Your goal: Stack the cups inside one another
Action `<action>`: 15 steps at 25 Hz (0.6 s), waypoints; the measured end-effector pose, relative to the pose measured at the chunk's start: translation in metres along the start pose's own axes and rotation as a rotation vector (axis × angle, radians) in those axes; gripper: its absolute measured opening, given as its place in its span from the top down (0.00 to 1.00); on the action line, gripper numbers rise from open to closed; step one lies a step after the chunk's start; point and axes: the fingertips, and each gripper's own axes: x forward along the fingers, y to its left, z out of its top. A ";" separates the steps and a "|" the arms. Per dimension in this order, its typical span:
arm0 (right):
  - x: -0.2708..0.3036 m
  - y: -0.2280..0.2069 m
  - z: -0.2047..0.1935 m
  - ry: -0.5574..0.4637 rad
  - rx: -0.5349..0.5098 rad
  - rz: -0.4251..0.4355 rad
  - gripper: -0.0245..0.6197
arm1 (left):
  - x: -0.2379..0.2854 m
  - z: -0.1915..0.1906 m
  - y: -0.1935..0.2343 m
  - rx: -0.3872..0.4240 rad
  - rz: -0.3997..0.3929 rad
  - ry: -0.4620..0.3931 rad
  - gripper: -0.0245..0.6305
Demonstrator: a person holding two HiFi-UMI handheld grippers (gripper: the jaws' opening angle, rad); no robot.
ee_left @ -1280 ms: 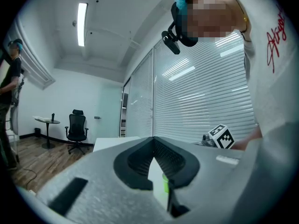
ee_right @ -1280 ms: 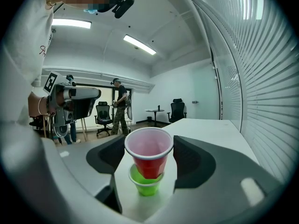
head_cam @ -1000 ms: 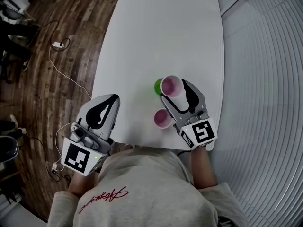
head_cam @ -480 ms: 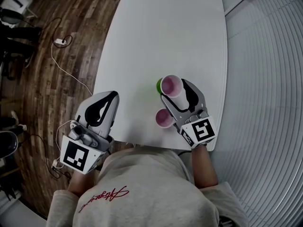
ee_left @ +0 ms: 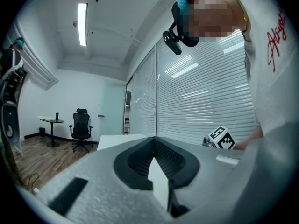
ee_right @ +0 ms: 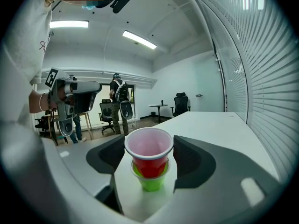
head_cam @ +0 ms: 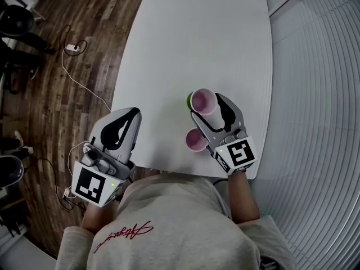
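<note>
A red cup (head_cam: 203,102) with a pale pink inside sits partly down in a green cup (head_cam: 189,100) near the table's front right. My right gripper (head_cam: 209,107) has a jaw on either side of the red cup, and its pads touch the rim. In the right gripper view the red cup (ee_right: 149,150) stands high in the green cup (ee_right: 150,181). A second cup with a pink inside (head_cam: 195,140) stands upright on the table just left of the right gripper's body. My left gripper (head_cam: 130,117) hangs level off the table's left edge, shut and empty (ee_left: 154,141).
The white table (head_cam: 191,38) runs away from me; its near edge lies under the grippers. Wooden floor with cables (head_cam: 67,77) lies to the left, and slatted blinds (head_cam: 320,94) to the right. A person (ee_right: 118,104) and office chairs (ee_left: 81,125) stand far off in the room.
Less of the green cup shows beside the red cup than a second ago. Neither gripper has visibly moved.
</note>
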 end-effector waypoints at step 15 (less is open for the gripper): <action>0.005 -0.001 -0.012 0.025 0.007 -0.001 0.45 | 0.002 0.002 0.001 -0.002 0.014 0.002 0.97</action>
